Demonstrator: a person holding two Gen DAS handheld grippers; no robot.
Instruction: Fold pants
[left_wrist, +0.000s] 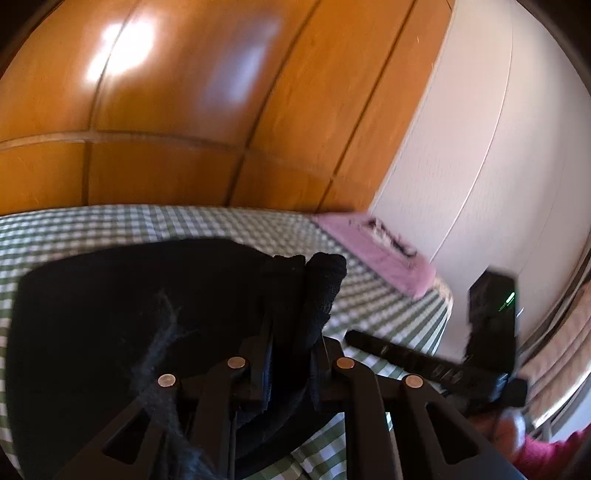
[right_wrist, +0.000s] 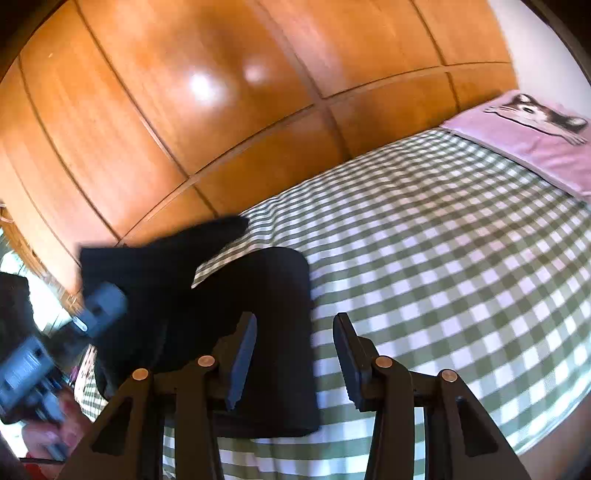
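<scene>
Left wrist: pants (left_wrist: 129, 314) hiding fingers (left_wrist: 266, 332).

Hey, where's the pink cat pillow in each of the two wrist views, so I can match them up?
Left wrist view: the pink cat pillow lies right of centre, at the far end of the checked bedspread, beyond the black pants.
Right wrist view: the pillow sits at the upper right edge, its cat picture plain to see.
Shared landmark: the wooden wardrobe behind the bed in both.
</scene>
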